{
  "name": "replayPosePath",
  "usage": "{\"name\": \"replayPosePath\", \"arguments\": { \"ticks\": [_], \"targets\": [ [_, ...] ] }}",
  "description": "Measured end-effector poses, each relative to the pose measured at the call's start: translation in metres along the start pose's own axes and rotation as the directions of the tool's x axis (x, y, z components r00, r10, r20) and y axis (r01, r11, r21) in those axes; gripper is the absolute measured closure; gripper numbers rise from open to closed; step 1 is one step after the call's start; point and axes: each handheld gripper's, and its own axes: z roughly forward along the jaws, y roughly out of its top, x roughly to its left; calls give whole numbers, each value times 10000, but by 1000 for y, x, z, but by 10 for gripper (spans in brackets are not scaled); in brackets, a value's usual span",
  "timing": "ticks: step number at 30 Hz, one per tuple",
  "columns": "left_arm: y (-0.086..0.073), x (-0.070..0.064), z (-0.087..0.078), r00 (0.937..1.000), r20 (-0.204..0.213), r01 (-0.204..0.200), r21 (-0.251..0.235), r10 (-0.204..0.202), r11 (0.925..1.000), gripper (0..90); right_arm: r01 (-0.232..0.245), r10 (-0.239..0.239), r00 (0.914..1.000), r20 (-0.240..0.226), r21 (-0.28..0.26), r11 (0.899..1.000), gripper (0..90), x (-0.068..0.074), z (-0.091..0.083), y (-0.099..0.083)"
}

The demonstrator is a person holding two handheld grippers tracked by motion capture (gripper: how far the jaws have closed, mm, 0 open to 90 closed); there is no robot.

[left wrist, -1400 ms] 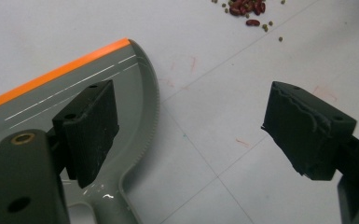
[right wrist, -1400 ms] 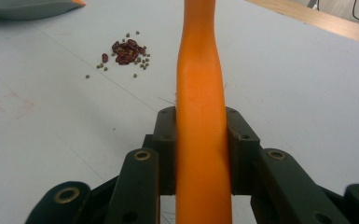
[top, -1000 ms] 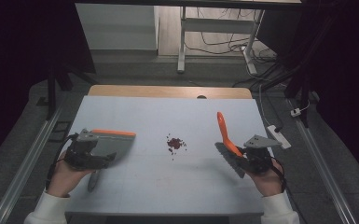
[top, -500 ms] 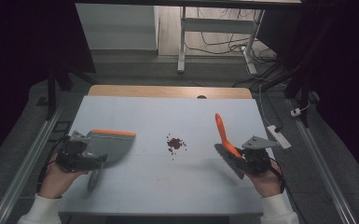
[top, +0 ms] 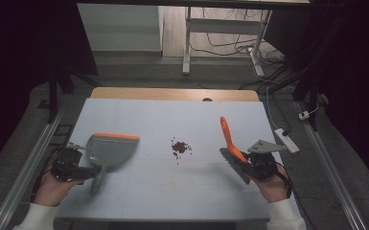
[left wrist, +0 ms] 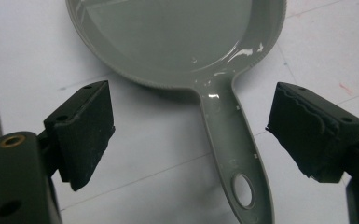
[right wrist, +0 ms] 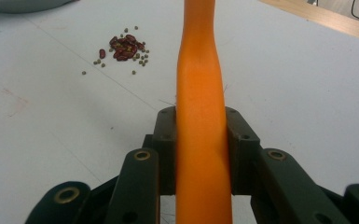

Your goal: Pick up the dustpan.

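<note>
**Two grippers, a brush and a dustpan at a light table**

Item 1. My right gripper (top: 249, 160), held low at the table's right side by my right hand (top: 273, 184). Its jaws are pressed together on the orange handle of a brush (top: 229, 139); in the right gripper view the handle (right wrist: 200, 116) runs straight up between the two pads, touching both. From above, the handle tilts up and away from me, with the grey bristle head down near the tabletop.

Item 2. My left gripper (top: 84, 171), at the table's left edge, in my left hand (top: 52, 187). Its jaws stand spread wide. In the left gripper view they lie either side of the handle of a grey dustpan (left wrist: 177, 42), neither pad touching it.

Item 3. The dustpan (top: 109, 149) lies flat on the table, orange lip toward the far side, handle pointing back at me. A hanging hole shows near the handle's end.

Item 4. Small pile of dark red beans (top: 179, 146) with a few tiny greenish grains scattered about it, between dustpan and brush, apart from both.

Item 5. Table (top: 172, 191): pale, matt top, wooden strip along the far edge.

Item 6. Surroundings: dim room, a white power strip (top: 286, 140) at the table's right edge, cables on the floor beyond.
</note>
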Motion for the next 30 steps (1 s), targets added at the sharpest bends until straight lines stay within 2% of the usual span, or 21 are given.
{"name": "replayPosePath", "arguments": {
  "ticks": [1,5,12,16,19,26,30],
  "targets": [
    [0,0,0,10000,0,0,0,0,10000,155,0,0,10000,0,0,10000,700,0,0,0],
    [0,-3,13,9997,248,5,523,-18,9986,145,33,-34,9999,-107,-41,10000,700,1,0,0],
    [-1,-5,27,9977,661,93,912,-154,9958,145,2,-2,9999,-103,32,10000,700,1,2,-1],
    [-1,-5,33,9966,794,160,933,-234,9955,154,39,-38,9999,-119,60,10000,700,1,3,-2],
    [-1,-5,38,9952,915,264,925,-349,9954,177,36,-35,9999,-113,90,10000,701,1,4,-2],
    [0,-5,47,9948,833,507,1023,-593,9935,264,40,-38,9999,-127,141,9999,700,2,6,-3],
    [0,-5,52,9940,882,565,970,-651,9937,341,90,-88,9999,-123,171,9998,700,1,6,-3]
  ]
}}
